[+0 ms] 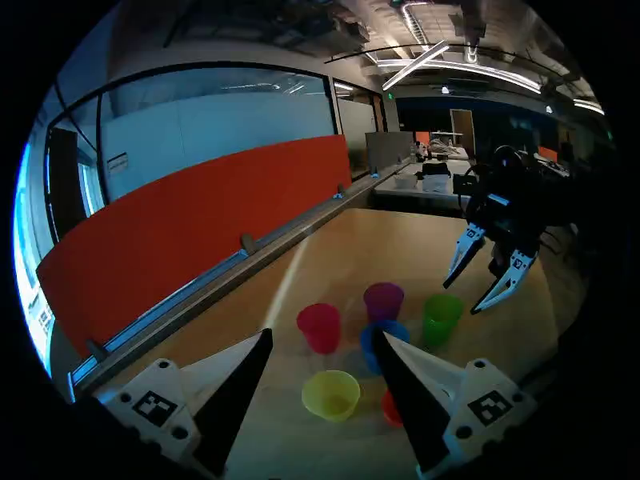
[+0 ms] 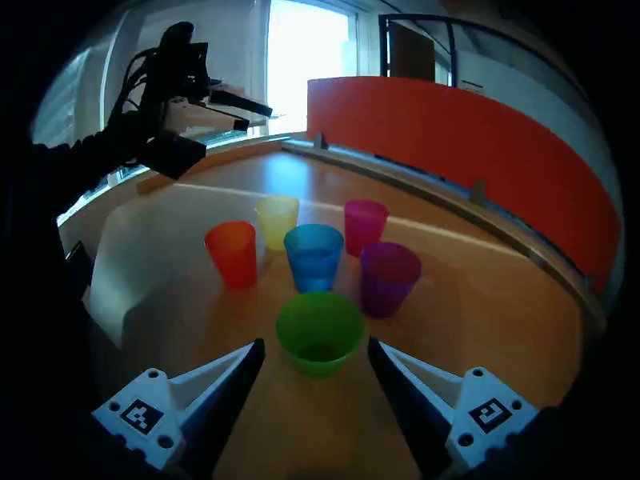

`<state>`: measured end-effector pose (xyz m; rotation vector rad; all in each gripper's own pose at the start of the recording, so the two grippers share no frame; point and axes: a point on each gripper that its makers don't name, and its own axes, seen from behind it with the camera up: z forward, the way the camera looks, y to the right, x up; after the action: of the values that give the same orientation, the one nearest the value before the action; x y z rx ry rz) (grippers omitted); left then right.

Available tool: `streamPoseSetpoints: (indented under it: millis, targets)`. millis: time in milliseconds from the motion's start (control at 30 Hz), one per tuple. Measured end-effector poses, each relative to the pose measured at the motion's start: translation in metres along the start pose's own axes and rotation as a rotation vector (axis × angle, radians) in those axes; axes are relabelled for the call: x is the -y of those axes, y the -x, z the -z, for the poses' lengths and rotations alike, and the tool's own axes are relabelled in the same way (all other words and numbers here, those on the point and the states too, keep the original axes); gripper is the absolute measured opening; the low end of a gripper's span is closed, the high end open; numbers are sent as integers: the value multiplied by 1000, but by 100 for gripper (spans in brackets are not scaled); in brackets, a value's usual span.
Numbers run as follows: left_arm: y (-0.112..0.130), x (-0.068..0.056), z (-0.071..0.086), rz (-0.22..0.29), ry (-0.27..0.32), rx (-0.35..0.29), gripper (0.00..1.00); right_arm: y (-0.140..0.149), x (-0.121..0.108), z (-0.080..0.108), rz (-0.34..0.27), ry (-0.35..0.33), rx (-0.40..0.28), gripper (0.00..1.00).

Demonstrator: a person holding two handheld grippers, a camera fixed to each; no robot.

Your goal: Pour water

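Six cups stand upright in a cluster on the wooden worktop (image 2: 496, 320), five of them ringed around the blue cup (image 2: 314, 256). In the right gripper view the green cup (image 2: 320, 332) is just nearer than the blue cup and the purple cup (image 2: 388, 278) just to its right. The pink cup (image 2: 365, 224) is beyond it to the right, the yellow cup (image 2: 277, 220) beyond it to the left, and the orange cup (image 2: 233, 252) just left.

The right hand-held gripper (image 2: 315, 344) is spread wide. The green cup shows between its tips, and neither finger touches it. The left hand-held gripper (image 1: 322, 336) is also wide open and holds nothing. It hangs above the worktop on the blue cup's yellow-and-orange side, well apart from it.
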<state>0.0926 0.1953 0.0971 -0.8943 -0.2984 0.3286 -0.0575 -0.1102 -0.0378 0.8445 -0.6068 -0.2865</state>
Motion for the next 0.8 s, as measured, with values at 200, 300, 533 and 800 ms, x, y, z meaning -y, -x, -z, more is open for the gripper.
streamPoseSetpoints:
  millis: [200, 300, 533, 800]
  targets:
    - [4, -2, -4, 0, 13, 8, 91, 9, -2, -13, 0, -5, 21, 100]
    - [5, -2, -6, 0, 16, 12, 91, 12, -1, -18, -2, -12, 27, 100]
    - [9, -1, -9, -6, 17, 20, 91, 12, -1, -31, -12, -23, 29, 100]
    - [8, 0, -11, -7, 17, 20, 91, 12, -3, -44, -17, -29, 24, 100]
